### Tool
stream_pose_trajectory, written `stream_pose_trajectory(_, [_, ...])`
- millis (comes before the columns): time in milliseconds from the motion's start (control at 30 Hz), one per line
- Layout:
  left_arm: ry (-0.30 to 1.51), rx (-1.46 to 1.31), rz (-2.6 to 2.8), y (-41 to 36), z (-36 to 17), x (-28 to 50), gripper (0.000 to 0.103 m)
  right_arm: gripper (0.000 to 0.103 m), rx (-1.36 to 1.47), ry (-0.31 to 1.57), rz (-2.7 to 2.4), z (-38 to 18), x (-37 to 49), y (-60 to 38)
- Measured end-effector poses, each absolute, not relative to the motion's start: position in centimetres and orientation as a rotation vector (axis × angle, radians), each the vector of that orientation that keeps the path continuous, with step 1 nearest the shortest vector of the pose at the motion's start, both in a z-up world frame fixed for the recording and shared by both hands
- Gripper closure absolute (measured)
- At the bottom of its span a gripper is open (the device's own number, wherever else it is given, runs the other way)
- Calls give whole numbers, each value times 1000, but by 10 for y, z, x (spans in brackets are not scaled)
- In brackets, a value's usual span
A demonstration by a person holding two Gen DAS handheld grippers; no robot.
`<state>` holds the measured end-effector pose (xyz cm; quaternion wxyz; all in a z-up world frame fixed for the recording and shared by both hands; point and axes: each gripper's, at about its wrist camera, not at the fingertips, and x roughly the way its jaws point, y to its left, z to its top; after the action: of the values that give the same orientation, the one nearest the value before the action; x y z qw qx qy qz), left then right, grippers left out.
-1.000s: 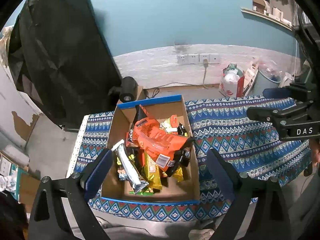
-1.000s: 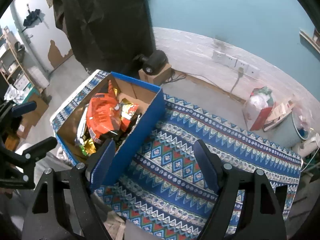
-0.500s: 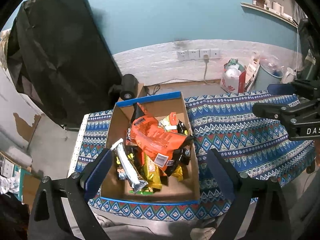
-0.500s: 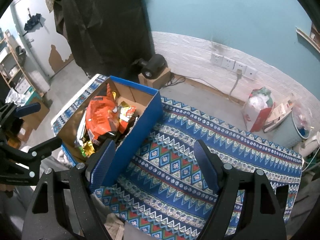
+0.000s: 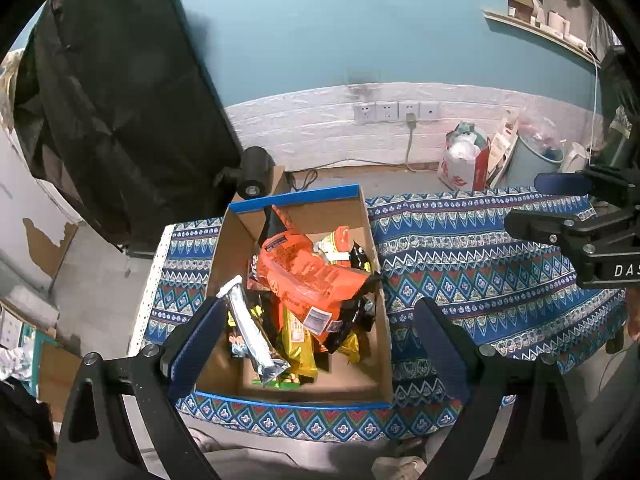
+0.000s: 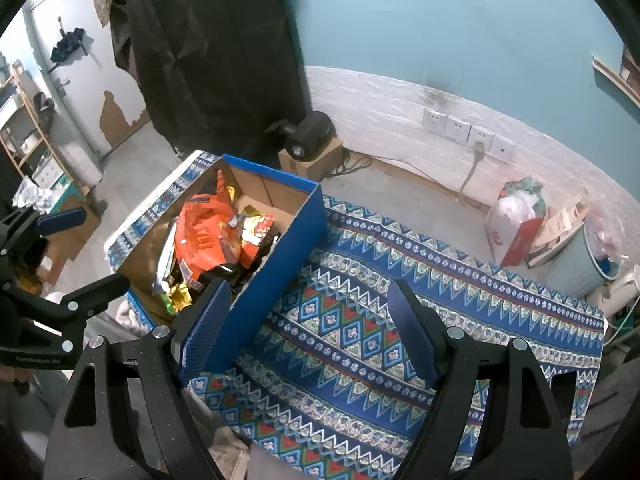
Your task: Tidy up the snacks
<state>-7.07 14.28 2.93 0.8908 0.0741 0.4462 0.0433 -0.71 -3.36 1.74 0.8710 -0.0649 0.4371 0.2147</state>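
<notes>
Here, the left wrist view looks straight down into the cardboard box point(image 5: 300, 220), crinkly orange bag point(image 5: 308, 276) atop foil wrappers, left gripper point(image 5: 316, 336) spread wide, empty. Right wrist view shows the box's blue wall on patterned cloth point(image 6: 400, 300), right gripper point(image 6: 308, 328) likewise agape.

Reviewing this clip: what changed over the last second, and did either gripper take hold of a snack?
Neither took hold of anything. The left gripper drew back a little above the snack box, so more wall shows. The right gripper pulled back more clearly over the patterned cloth; the box looks smaller. Both stayed open and empty, and the orange bag and silver packet lie as before.
</notes>
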Motion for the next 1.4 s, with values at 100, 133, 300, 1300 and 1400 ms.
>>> stream_pose_trajectory(100, [925, 151, 89, 143, 31, -71, 7, 24, -139, 913, 451, 18, -7, -32])
stream_pose_trajectory(133, [924, 151, 89, 143, 31, -71, 7, 24, -139, 913, 451, 18, -8, -32])
stream_pose_trajectory(300, [923, 150, 88, 144, 31, -71, 7, 24, -140, 914, 452, 19, -8, -32])
stream_pose_trajectory(1300, [921, 176, 103, 141, 31, -73, 7, 24, -140, 913, 451, 19, -9, -32])
stream_pose_trajectory(1400, [917, 180, 110, 141, 31, -73, 7, 24, -140, 911, 451, 19, -9, -32])
